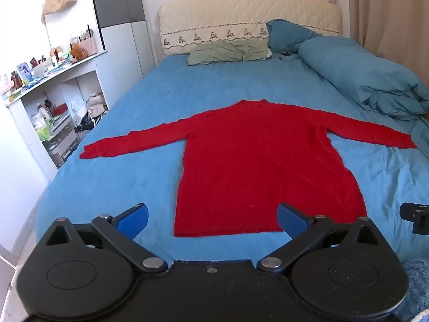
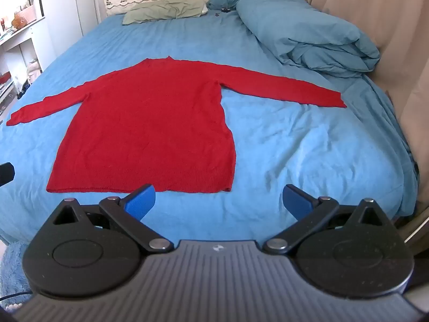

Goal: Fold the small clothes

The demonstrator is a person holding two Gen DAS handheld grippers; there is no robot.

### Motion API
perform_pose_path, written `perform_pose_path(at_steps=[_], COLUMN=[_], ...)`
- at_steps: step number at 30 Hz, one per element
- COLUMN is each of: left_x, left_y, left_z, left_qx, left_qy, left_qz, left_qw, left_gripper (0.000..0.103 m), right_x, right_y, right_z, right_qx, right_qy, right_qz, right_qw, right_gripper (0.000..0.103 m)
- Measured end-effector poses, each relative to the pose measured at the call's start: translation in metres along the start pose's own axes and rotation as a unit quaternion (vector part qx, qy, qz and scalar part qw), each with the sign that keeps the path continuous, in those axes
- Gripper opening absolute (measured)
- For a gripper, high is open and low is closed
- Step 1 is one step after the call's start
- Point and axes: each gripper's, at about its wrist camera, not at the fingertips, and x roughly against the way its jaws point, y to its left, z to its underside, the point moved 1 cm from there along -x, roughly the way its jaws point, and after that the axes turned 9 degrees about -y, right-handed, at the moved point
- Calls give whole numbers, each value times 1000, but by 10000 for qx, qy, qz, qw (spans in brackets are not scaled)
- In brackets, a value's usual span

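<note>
A red long-sleeved sweater (image 1: 257,161) lies flat on the blue bed sheet (image 1: 120,177), both sleeves spread out sideways and the hem toward me. It also shows in the right wrist view (image 2: 150,123). My left gripper (image 1: 213,221) is open and empty, hovering just in front of the hem's left part. My right gripper (image 2: 218,201) is open and empty, just in front of the hem's right corner. Its edge shows at the far right of the left wrist view (image 1: 415,217).
A rolled teal duvet (image 1: 362,77) lies along the bed's right side, with a green pillow (image 1: 230,52) and a teal pillow (image 1: 289,35) at the headboard. White shelves with clutter (image 1: 53,102) stand left of the bed. A beige curtain (image 2: 388,21) hangs on the right.
</note>
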Motion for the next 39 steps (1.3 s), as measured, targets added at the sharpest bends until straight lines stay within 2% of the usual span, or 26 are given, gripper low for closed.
perform_pose_path(at_steps=[5,39], left_x=[7,11], left_y=[-4,0], left_z=[3,2], left_qx=[-31,-15], left_qy=[-185,-224], left_qz=[-48,36], left_qw=[9998,9997], left_gripper=[103,103], right_x=[0,0], right_y=[0,-5], right_z=[0,2], right_qx=[2,-28], right_qy=[-37,-23], right_qz=[22,70], right_qw=[10000,10000], right_gripper=[103,103])
